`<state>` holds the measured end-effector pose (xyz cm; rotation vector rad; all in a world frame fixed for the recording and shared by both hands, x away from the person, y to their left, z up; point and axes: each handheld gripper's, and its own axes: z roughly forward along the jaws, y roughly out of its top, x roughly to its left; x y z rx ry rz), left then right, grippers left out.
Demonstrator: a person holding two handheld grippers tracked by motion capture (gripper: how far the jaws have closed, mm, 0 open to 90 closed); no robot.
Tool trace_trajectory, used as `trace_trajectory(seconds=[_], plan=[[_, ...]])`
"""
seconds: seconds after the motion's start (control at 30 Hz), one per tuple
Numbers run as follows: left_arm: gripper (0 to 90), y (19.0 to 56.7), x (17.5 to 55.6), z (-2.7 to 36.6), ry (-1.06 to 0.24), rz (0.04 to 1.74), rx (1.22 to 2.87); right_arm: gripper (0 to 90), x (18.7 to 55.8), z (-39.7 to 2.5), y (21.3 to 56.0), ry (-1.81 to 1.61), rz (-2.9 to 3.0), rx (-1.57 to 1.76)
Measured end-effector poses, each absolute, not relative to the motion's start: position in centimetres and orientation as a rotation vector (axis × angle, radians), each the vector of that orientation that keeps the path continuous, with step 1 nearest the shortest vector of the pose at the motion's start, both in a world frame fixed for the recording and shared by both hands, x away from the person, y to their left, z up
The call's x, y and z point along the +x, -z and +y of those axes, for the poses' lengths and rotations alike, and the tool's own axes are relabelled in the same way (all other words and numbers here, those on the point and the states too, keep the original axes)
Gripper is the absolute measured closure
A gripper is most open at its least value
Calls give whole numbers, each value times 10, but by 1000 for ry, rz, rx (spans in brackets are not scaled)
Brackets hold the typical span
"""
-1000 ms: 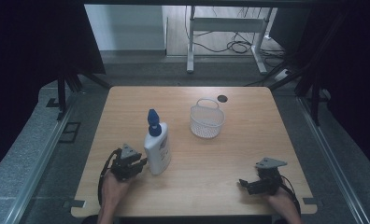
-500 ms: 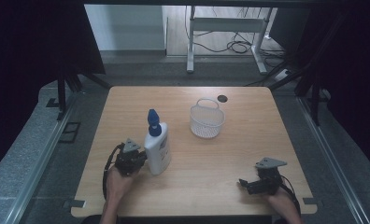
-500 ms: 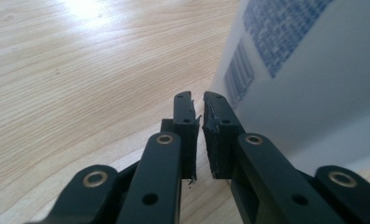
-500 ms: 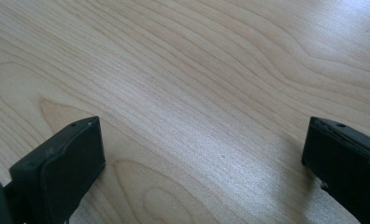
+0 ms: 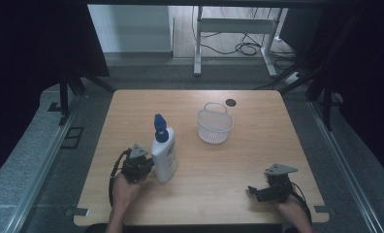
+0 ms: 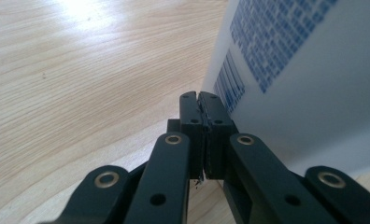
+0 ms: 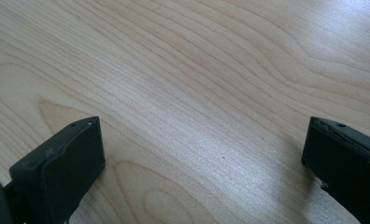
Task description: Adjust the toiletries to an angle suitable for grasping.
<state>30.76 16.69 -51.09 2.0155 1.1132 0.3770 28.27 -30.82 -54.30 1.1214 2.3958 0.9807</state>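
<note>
Wooden desk [image 5: 219, 165]: left gripper [image 5: 144, 167] fingers together, beside bottle [image 5: 164, 155] at centre-left; right gripper [image 5: 258, 191] fingers apart, lower right.

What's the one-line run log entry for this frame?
left tool: shut, empty, tips beside bottle | right tool: open, over bare table | basket: empty, apart from bottle

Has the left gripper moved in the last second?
Yes. The left gripper has crept right toward the bottle, judged against the table edge, and now sits against its side, jaws shut.
</note>
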Motion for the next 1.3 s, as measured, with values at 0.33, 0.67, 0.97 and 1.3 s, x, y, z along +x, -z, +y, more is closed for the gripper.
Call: trace_trajectory(seconds=[0.33, 0.67, 0.97, 1.3], plan=[[889, 511, 308, 153, -335, 1081, 2035, 0, 283, -308, 543, -980, 2396, 1121], [892, 511, 307, 139, -311, 1038, 2055, 0, 283, -308, 543, -981, 2396, 1123], [892, 510, 305, 129, -291, 1013, 2059, 0, 283, -308, 543, -981, 2397, 1122], [892, 509, 303, 119, -274, 987, 2076, 0, 283, -308, 543, -981, 2396, 1122]])
